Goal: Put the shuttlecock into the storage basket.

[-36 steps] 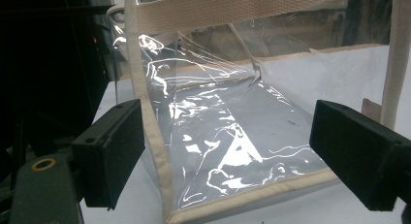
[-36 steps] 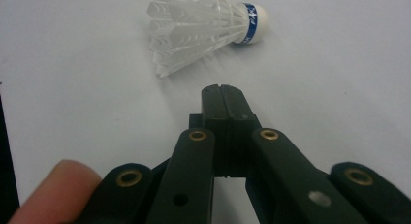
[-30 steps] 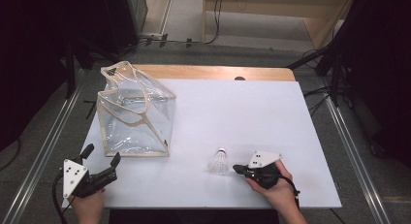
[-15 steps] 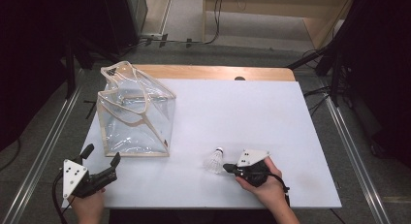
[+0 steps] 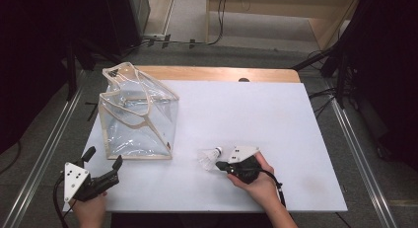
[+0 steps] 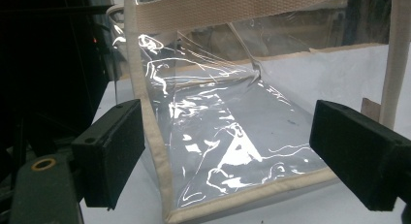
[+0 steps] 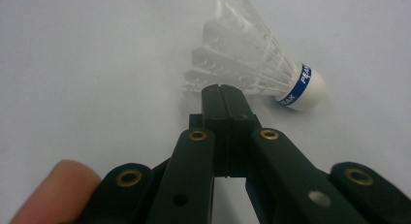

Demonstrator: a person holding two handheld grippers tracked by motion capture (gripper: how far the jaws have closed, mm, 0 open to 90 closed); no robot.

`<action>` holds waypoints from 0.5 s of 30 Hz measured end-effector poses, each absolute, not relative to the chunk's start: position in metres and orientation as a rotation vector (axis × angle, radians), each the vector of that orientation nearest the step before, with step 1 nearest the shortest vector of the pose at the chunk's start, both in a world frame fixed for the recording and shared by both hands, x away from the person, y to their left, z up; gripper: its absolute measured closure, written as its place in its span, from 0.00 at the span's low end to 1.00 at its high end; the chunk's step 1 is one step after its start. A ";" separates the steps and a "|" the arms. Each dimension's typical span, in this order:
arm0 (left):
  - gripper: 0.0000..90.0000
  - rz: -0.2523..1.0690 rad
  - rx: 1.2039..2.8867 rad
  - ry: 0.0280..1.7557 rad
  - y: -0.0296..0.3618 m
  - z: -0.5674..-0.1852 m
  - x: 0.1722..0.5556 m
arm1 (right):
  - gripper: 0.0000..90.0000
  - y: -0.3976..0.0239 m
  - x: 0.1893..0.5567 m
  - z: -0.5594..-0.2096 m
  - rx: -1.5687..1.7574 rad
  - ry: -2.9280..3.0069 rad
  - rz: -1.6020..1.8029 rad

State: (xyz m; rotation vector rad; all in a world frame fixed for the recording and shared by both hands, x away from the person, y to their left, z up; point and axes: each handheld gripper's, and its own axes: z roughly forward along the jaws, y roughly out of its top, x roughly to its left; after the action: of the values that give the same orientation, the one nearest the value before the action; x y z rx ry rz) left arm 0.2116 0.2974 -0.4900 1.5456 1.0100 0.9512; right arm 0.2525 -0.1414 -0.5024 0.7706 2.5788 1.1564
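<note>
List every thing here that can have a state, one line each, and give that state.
Clear bag: standing on the table, mouth open at the top, nothing visible inside.
Shuttlecock: lying on its side on the white table, not gripped.
Left gripper: jaws wide open, facing the bag, not touching it.
Right gripper: jaws shut together, nothing between them, tip right at the shuttlecock's feathers.

Left gripper (image 5: 102,165) low at near-left table edge, held in left hand (image 5: 89,208), jaws spread wide, pads well apart, pointing forward and right, grey plate up. Right gripper (image 5: 220,165) in right hand (image 5: 256,181) near front middle – jaws pressed flat together, nothing between, tips pointing left. Forearm coming in from bottom edge – thumb tip beside jaw base in right gripper view.
</note>
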 end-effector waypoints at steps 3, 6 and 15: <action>0.15 0.950 1.545 1.010 0.297 -0.490 0.211 | 0.98 -0.137 0.259 -0.502 0.782 2.576 1.167; 0.15 0.953 1.545 1.010 0.297 -0.490 0.211 | 0.98 -0.132 0.266 -0.498 0.778 2.579 1.161; 0.15 0.953 1.543 1.010 0.297 -0.490 0.211 | 0.98 -0.120 0.282 -0.493 0.761 2.594 1.134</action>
State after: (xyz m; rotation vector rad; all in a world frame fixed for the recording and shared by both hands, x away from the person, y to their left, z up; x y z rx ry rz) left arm 0.2114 0.2972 -0.4900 1.5425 1.0097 0.9527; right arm 0.2820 -0.1199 -0.4930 0.7615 2.5944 1.1342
